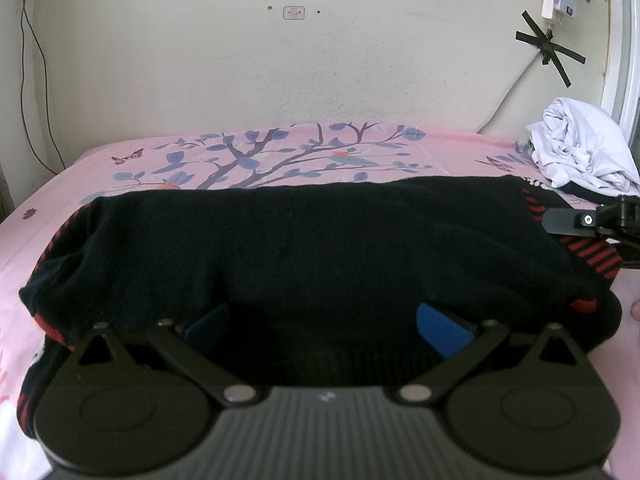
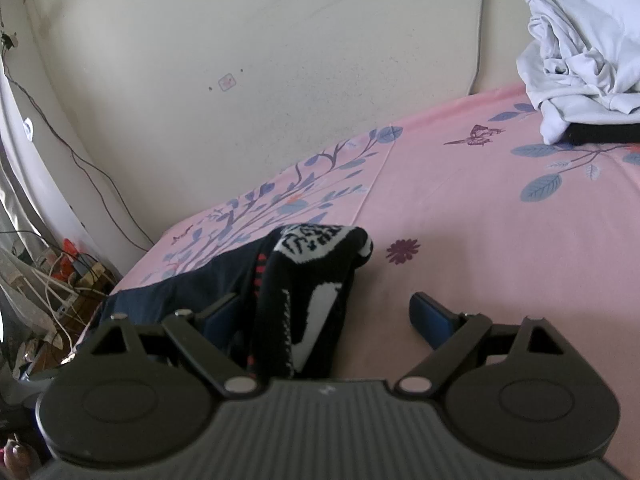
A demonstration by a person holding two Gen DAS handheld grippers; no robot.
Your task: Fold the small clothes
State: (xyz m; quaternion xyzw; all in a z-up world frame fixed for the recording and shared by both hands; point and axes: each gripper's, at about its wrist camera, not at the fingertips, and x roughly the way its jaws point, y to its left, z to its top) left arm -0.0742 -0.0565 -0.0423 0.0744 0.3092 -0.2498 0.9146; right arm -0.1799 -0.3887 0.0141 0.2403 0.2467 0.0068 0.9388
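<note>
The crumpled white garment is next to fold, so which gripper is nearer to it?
Right. The right gripper sits at the black sweater's end on the crumpled white garment's side; the left gripper sits mid-sweater, farther away.

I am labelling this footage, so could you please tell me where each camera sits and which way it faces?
Left wrist view: sits on the left gripper, looking across the black sweater on the pink bedsheet towards the wall; its own blue-padded fingers show, plus the right gripper's tip at the right edge.
Right wrist view: sits on the right gripper, angled over the sweater's patterned end and the sheet; its own open fingers show.
Shared: the sweater, the sheet, the wall and the white garment.
</note>
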